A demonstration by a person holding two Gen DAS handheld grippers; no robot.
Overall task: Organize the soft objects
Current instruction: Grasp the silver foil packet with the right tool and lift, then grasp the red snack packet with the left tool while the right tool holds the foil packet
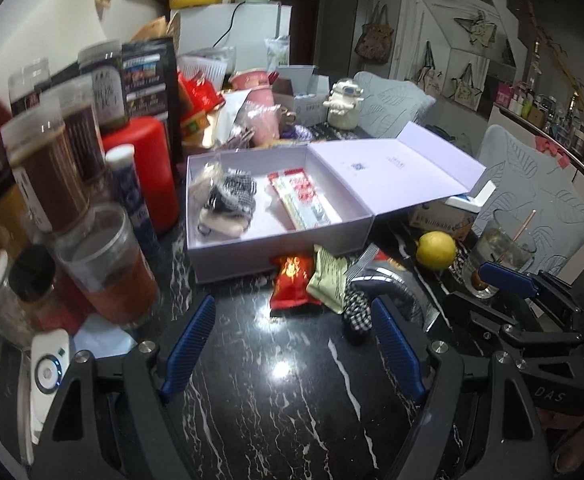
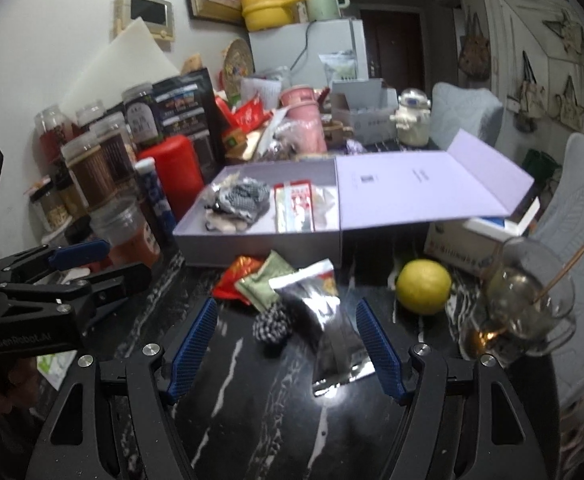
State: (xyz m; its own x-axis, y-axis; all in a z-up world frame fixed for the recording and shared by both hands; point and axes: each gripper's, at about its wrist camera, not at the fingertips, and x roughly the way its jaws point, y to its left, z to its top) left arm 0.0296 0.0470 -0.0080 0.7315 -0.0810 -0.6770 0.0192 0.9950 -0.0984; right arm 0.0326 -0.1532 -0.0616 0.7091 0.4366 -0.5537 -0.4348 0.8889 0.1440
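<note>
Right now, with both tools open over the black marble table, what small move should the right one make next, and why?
Probably ease the right tool forward and down around the silver and black foil packet and close on it. The packet already lies between its open blue fingers and the table, outside the open lilac box that already holds soft items.
</note>
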